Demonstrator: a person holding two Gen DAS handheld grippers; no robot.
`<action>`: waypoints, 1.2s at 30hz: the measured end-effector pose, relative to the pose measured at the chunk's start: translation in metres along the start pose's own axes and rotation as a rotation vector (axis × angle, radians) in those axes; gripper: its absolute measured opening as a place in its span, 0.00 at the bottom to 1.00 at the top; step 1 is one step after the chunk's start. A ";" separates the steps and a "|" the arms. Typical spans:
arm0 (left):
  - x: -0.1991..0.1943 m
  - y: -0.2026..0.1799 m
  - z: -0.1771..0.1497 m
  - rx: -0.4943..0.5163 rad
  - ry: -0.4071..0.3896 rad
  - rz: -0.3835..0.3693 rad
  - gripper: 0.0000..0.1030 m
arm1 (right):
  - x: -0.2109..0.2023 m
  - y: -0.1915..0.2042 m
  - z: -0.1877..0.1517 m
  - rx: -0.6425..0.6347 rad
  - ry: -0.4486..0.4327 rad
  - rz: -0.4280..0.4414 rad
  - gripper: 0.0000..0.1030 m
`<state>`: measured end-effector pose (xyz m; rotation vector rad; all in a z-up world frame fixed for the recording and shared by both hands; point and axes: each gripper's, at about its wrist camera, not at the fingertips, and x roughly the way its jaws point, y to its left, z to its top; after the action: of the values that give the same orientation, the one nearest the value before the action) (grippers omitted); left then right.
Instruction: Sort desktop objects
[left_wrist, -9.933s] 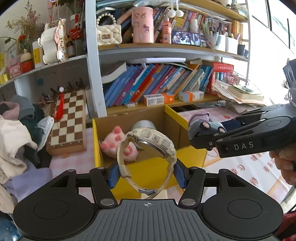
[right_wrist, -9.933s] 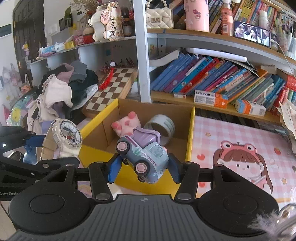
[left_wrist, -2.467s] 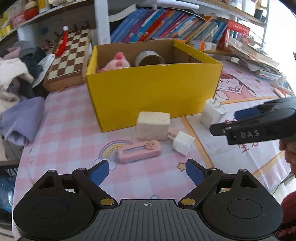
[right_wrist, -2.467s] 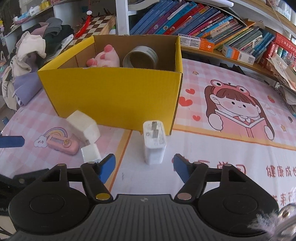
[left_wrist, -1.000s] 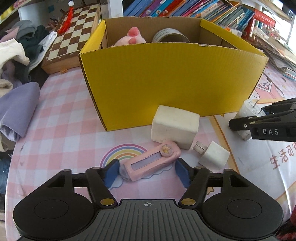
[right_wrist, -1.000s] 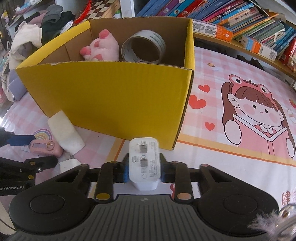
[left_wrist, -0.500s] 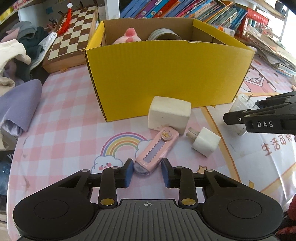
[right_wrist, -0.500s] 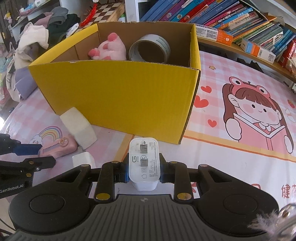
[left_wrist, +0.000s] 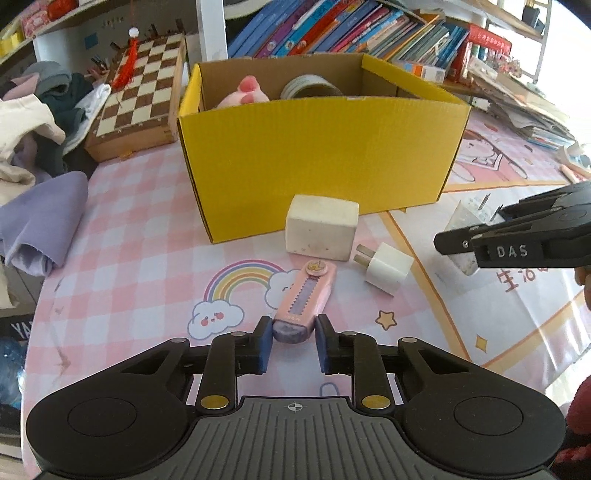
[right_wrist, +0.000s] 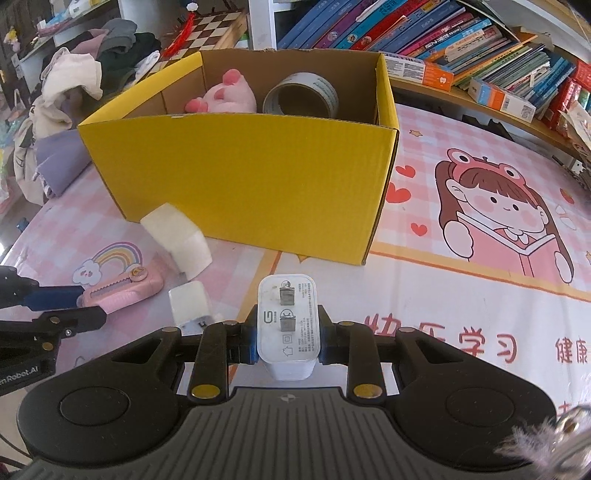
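My left gripper (left_wrist: 293, 345) is shut on the near end of a pink utility knife (left_wrist: 304, 293), which points away over the pink tablecloth; it also shows in the right wrist view (right_wrist: 122, 290). My right gripper (right_wrist: 287, 341) is shut on a white charger (right_wrist: 288, 319), prongs up, held above the table; it also shows in the left wrist view (left_wrist: 467, 225). An open yellow cardboard box (left_wrist: 321, 155) stands ahead and holds a pink plush toy (right_wrist: 225, 96) and a tape roll (right_wrist: 301, 96).
A white block (left_wrist: 321, 227) and a small white plug adapter (left_wrist: 386, 267) lie in front of the box. A chessboard (left_wrist: 142, 92) and a pile of clothes (left_wrist: 33, 122) lie at the left. Bookshelves (right_wrist: 424, 33) stand behind the box.
Both grippers have closed: the left on the pink knife, the right on the white charger. Since half a second ago both have lifted and pulled back a little from the box.
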<state>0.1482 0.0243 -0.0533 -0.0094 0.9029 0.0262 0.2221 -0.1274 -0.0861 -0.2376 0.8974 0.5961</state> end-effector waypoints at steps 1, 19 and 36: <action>-0.004 0.000 0.000 0.003 -0.015 -0.001 0.22 | -0.002 0.001 -0.001 0.001 -0.003 -0.001 0.25; -0.038 0.001 -0.015 0.042 -0.108 -0.017 0.22 | -0.032 0.022 -0.022 0.016 -0.044 -0.028 0.25; -0.068 0.003 0.017 0.076 -0.268 -0.041 0.22 | -0.065 0.024 0.007 -0.023 -0.205 -0.068 0.25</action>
<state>0.1191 0.0259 0.0104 0.0460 0.6351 -0.0444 0.1816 -0.1298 -0.0291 -0.2219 0.6821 0.5569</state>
